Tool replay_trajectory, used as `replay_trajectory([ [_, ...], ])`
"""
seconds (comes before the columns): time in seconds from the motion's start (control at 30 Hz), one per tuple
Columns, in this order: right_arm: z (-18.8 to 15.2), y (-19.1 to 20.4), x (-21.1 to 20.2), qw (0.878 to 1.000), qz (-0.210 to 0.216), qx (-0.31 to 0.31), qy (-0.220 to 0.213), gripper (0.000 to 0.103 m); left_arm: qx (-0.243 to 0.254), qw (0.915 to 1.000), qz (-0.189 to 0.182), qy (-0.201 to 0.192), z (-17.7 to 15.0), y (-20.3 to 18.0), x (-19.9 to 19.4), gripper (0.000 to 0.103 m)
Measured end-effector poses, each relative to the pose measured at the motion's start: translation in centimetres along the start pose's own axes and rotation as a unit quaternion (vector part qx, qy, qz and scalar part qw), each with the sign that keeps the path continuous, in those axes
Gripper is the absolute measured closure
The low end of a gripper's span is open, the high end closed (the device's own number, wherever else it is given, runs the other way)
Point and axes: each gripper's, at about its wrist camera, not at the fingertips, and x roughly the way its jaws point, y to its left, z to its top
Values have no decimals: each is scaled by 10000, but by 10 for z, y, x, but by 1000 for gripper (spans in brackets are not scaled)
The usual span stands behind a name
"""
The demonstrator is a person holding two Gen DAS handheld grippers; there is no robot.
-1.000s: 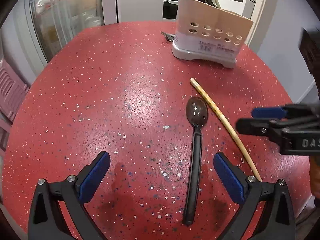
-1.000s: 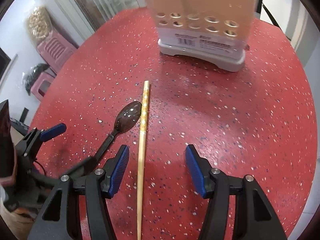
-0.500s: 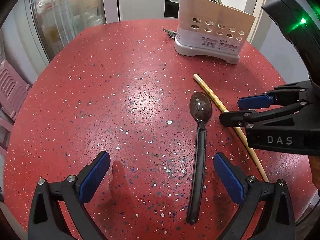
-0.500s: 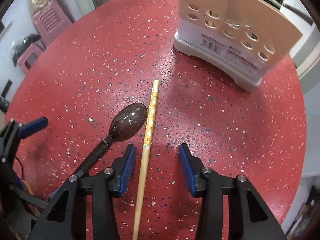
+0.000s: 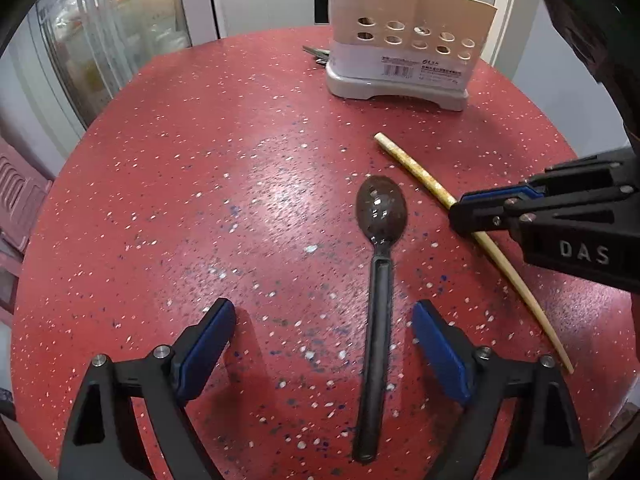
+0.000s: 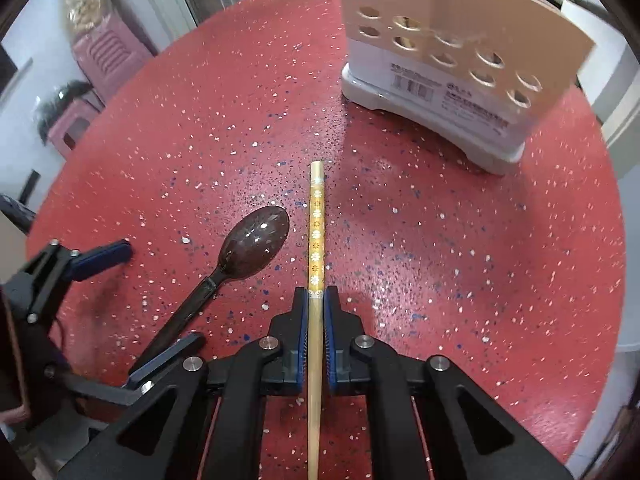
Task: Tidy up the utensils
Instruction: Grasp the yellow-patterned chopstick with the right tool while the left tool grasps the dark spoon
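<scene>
A pale chopstick with a flower pattern (image 6: 316, 224) lies on the red speckled table (image 6: 460, 260). My right gripper (image 6: 316, 292) is closing on it, and both blue pads press its sides near the middle. The left wrist view shows the same gripper (image 5: 460, 212) clamped on the chopstick (image 5: 416, 170) from the right. A dark plastic spoon (image 5: 382, 208) lies beside it, bowl toward the holder. My left gripper (image 5: 322, 310) stands open just above the table, its fingers on either side of the spoon's handle without touching it. The beige utensil holder (image 5: 400, 60) stands at the back.
The holder (image 6: 440, 80) has holes in its front and several utensils inside. Small metal items (image 5: 316, 53) lie behind its left corner. Pink stools (image 6: 108, 56) stand beyond the table's left edge. The round table drops off close on the right.
The right gripper has shifted over the chopstick and its jaws have come together onto it. The left gripper has stayed open over the spoon handle.
</scene>
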Motion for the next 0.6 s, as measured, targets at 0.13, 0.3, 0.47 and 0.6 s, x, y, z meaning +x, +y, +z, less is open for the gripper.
replay_trajectory([
  [0.13,-14,-15,-15,9997,157,47,-169,95,155,9998,-73,62,9,-7,3,1],
  [0.3,-27,-29,-31,9986,343,156,-376,95,306,9992,-149,198,17,-12,7,3],
  [0.47,-31,-45,-41,9970,548,271,-478,95,405,9985,-207,316,23,-16,9,10],
  [0.6,-36,-51,-43,9954,683,389,-553,95,561,9971,-275,441,29,-23,9,19],
])
